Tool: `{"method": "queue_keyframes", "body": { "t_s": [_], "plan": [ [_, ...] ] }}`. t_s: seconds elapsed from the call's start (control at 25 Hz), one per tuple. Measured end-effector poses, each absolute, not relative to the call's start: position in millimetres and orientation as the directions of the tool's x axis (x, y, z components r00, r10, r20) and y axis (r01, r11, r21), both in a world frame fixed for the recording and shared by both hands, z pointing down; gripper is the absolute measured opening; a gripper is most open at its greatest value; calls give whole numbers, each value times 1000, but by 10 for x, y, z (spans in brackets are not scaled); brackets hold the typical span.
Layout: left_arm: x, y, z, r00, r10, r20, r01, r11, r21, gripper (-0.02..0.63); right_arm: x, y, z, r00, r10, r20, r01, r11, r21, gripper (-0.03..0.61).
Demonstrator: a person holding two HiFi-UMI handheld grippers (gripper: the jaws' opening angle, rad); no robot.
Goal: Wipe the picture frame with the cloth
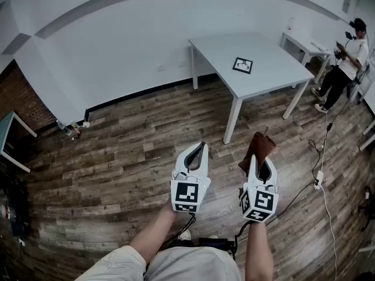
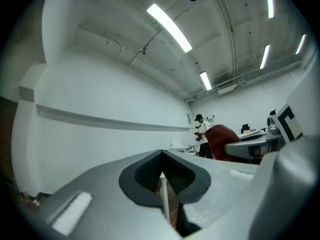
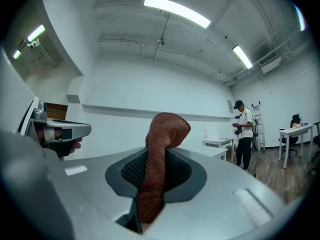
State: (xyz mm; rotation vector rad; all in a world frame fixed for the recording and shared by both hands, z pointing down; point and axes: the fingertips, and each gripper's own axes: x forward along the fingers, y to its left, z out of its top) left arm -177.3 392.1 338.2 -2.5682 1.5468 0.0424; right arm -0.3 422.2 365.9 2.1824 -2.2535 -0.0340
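The picture frame (image 1: 242, 65), dark-rimmed with a pale picture, lies flat on a white table (image 1: 218, 48) a good way ahead of both grippers. I hold both grippers side by side above the wooden floor. My right gripper (image 1: 254, 157) (image 3: 150, 180) is shut on a reddish-brown cloth (image 1: 261, 147) (image 3: 163, 134), which sticks up past its tips. The cloth (image 2: 220, 141) also shows at the right of the left gripper view. Jaws closed together with nothing between them, my left gripper (image 1: 202, 146) (image 2: 162, 178) is shut.
A person (image 1: 349, 54) stands at the far right beside a second white table (image 1: 304, 44). A cable and power strip (image 1: 318, 181) lie on the floor to the right. Small bottles (image 1: 70, 129) sit by the wall at left, near another table corner (image 1: 7, 134).
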Motion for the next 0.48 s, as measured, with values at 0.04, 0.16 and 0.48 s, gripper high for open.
{"method": "queue_keyframes", "body": {
  "t_s": [0.04, 0.16, 0.48],
  "plan": [
    [-1760, 3915, 3378, 470, -877, -96, -881, -461, -106, 0, 0, 4215, 3659, -32, -999, -11, -999, 32, 19, 94],
    [-1744, 3897, 3374, 469, -878, -93, -882, -460, -101, 0, 11, 4199, 3662, -33, -999, -8, -999, 33, 20, 94],
    [-1706, 3888, 3380, 473, -876, -92, -880, -464, -101, 0, 40, 4189, 3678, -30, -1000, -6, -999, 29, 18, 94]
  ]
}}
